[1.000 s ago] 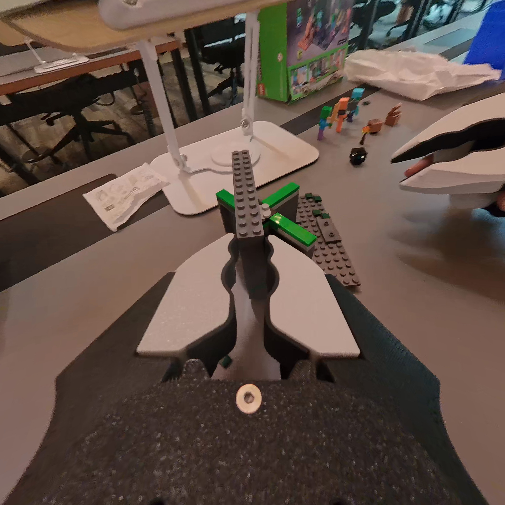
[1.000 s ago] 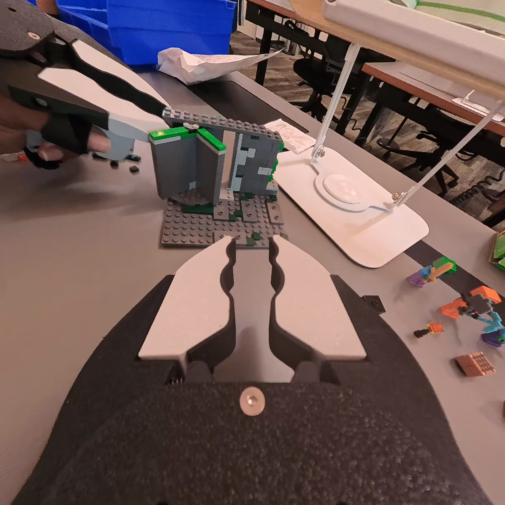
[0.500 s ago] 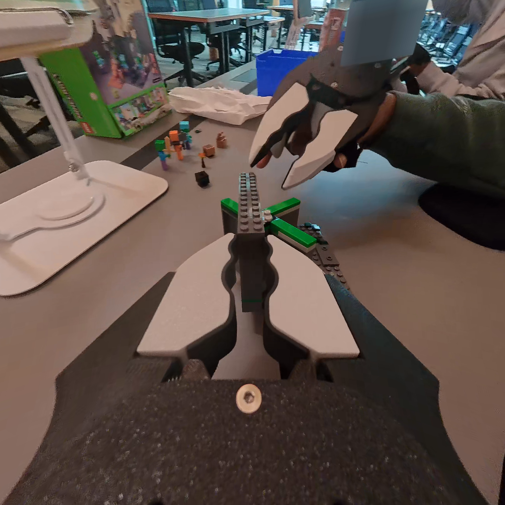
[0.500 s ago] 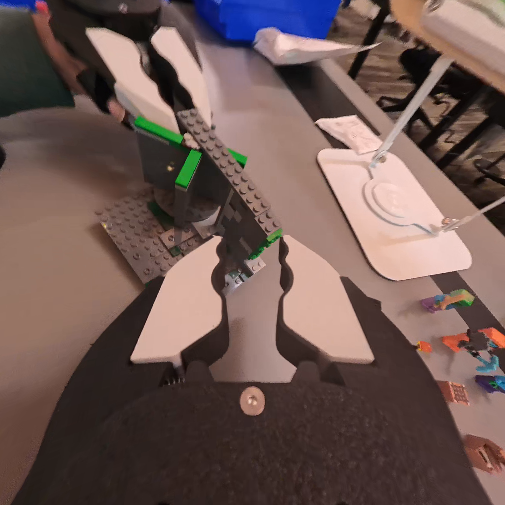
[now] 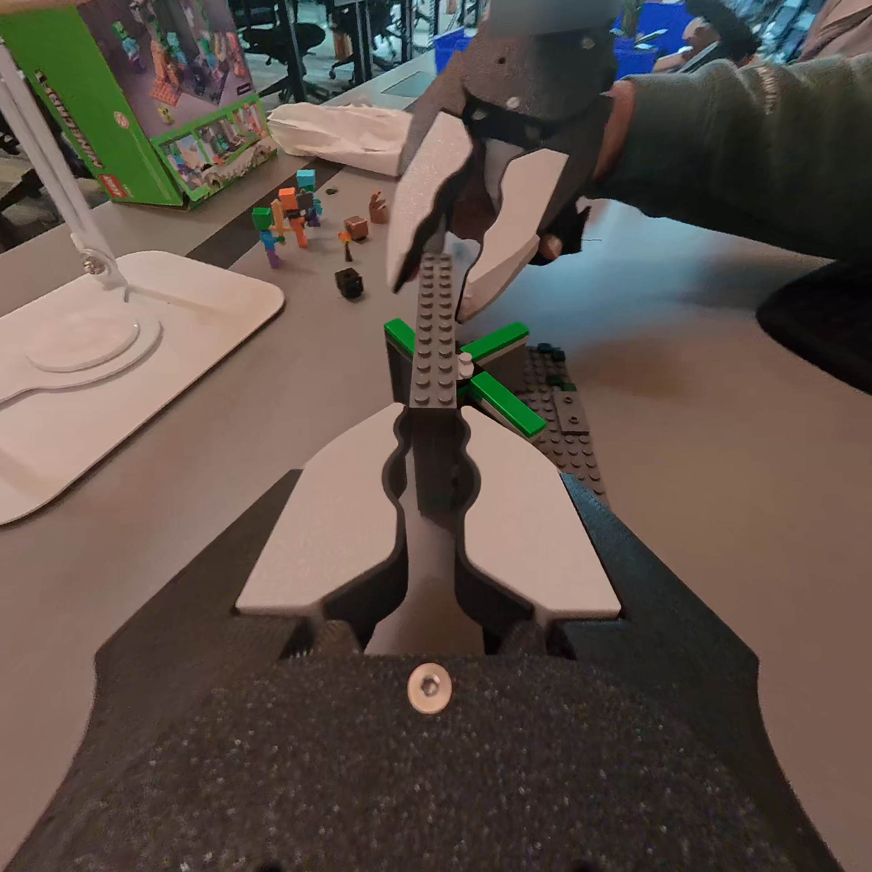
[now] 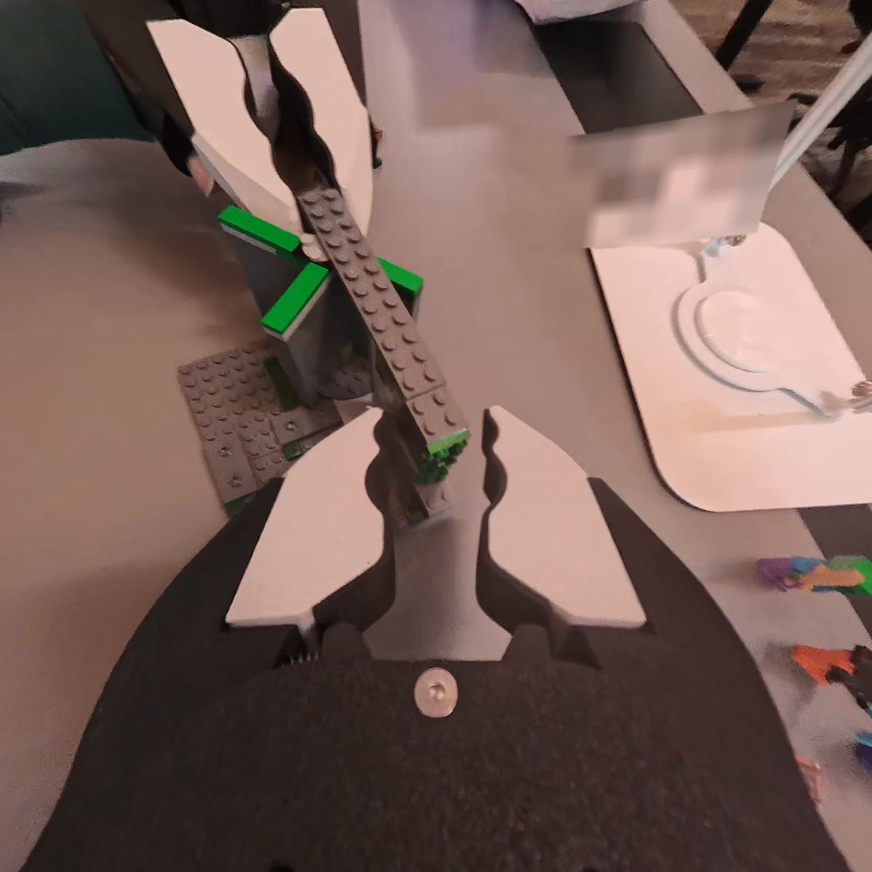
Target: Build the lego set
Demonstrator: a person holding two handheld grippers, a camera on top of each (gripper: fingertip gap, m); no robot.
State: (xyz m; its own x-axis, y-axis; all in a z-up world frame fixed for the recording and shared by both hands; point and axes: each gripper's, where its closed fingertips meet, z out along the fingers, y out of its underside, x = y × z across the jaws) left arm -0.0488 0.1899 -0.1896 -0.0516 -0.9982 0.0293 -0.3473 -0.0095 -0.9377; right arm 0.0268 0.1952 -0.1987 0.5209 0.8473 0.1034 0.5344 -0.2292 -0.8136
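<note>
Left wrist view puts the lego build (image 5: 453,377) in the middle of the grey counter (image 5: 708,472): the left gripper (image 5: 431,415) has its jaws clamped on the near end of the build's tall grey wall, under a long studded grey plate (image 5: 436,330) that runs away along the top. At the far end the right gripper (image 5: 439,278) reaches in with jaws apart, one finger on each side of the plate — whether they touch it cannot be told. Right wrist view shows that same far end and its green leaves between the right gripper's (image 6: 431,415) spread fingers, and the green-topped grey walls (image 6: 292,302) branching off above the studded baseplate (image 6: 226,406). Left of the build lies the white lamp base (image 5: 118,339), near but apart; beyond it the green set box (image 5: 137,104), a cluster of small figures (image 5: 288,222), a black cube (image 5: 349,283) and crumpled white paper (image 5: 339,132). A green sleeve (image 5: 731,137) crosses the right side — bare counter below it and toward the near edge.
</note>
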